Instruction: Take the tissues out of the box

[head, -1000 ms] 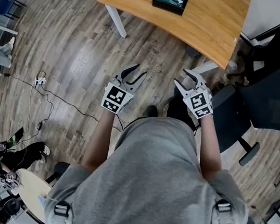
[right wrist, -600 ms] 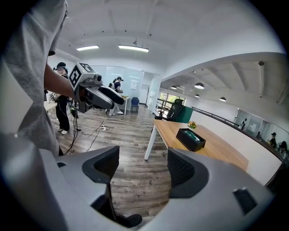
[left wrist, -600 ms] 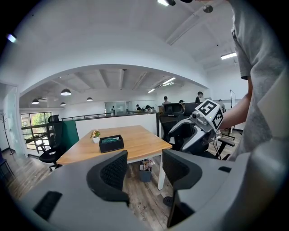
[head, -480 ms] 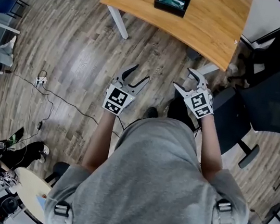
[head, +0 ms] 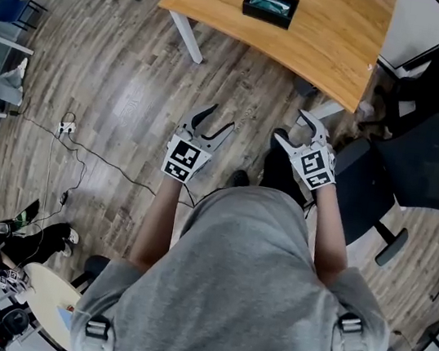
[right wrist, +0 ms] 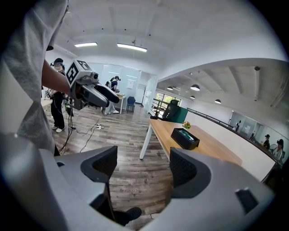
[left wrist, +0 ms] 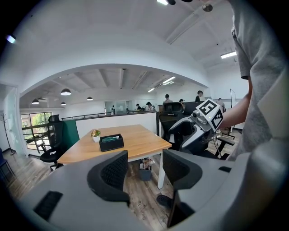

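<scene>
Approach step; nothing touched yet. I stand on the wood floor (head: 126, 90), well short of the counter (head: 331, 44), which lies far ahead.

Left hand-held gripper (head: 216, 119): jaws have just been opening and now stand wide apart, with nothing between them but floor and the distant counter leg. Right hand-held gripper (head: 292, 127): the same, just opened wide and holding nothing. Both are held out in front of me, side by side and tilted slightly down.

The box (head: 269, 5) is black and open-topped. It sits on the far part of the counter, out of reach. The pale teal stuff inside I take to be the tissues (head: 270, 1), all still in the box.

Count: one counter, one box, two hand-held grippers. One small pot plant (left wrist: 95, 134) stands just beside the box.

Next move, as I judge it: walk up to the counter and bring both hand-held grippers over the box. One would likely steady the box wall while the other pinches the top tissue and lifts. The box looks light, so it may slide or lift if not held.
</scene>
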The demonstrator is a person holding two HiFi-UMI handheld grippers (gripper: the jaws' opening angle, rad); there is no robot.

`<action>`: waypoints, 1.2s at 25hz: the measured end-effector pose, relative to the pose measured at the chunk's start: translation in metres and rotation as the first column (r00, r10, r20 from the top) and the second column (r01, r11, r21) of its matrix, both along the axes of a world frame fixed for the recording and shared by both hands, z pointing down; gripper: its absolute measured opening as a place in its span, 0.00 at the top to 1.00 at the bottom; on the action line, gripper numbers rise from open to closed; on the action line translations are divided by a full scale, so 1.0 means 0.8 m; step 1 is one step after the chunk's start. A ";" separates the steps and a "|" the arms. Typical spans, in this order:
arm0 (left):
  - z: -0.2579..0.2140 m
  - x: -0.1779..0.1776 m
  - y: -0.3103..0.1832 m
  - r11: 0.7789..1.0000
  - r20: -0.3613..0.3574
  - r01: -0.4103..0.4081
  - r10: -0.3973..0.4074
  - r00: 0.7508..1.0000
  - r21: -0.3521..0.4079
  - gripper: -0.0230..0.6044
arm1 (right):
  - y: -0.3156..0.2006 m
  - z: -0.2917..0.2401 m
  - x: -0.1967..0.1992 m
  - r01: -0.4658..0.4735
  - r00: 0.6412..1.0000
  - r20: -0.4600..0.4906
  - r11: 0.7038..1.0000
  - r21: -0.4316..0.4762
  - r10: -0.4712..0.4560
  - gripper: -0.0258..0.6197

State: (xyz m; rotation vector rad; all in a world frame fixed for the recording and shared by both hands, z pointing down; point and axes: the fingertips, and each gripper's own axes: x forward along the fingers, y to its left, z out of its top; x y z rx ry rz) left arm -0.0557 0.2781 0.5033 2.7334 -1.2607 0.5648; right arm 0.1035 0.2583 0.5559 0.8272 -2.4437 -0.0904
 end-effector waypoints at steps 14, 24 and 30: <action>0.005 0.006 -0.047 0.998 0.000 0.034 -0.034 0.999 -0.061 0.56 | -0.057 0.011 0.024 -0.045 0.999 0.030 0.999 -0.028 0.046 0.40; 0.004 0.009 -0.098 0.997 -0.010 0.034 -0.035 0.999 -0.066 0.56 | -0.109 0.012 0.016 -0.023 0.999 0.030 0.999 -0.047 0.024 0.45; 0.001 0.011 -0.135 0.997 -0.012 0.046 -0.046 0.999 -0.058 0.56 | -0.142 0.011 0.018 -0.019 0.999 0.026 0.998 -0.056 0.021 0.46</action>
